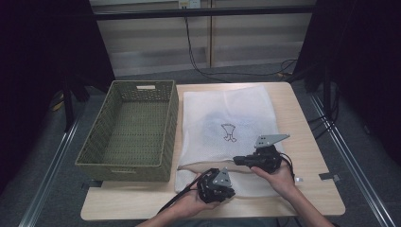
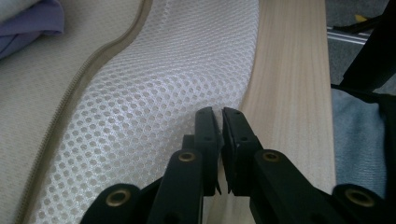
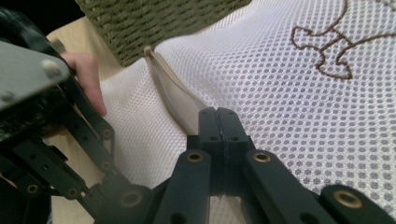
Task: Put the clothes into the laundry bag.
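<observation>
A white mesh laundry bag [image 1: 227, 113] with a brown stitched figure [image 1: 229, 132] lies flat on the wooden table [image 1: 307, 161]. My left gripper [image 1: 229, 189] sits at the bag's near edge, its jaws shut on a fold of the mesh [image 2: 140, 107]. In the left gripper view, my left gripper [image 2: 219, 112] pinches that fold beside the bare table [image 2: 289, 93]. My right gripper [image 1: 236, 160] points left over the bag's lower part. In the right gripper view, my right gripper [image 3: 217, 112] is shut on the beige zipper band [image 3: 173, 88]. A purple cloth [image 2: 28, 23] shows through the bag's opening.
A green woven basket [image 1: 127, 127] stands at the table's left, touching the bag's side; its corner [image 3: 154, 23] rises just beyond the zipper. A person's hand [image 3: 88, 79] holds the left gripper. Dark curtains and floor cables surround the table.
</observation>
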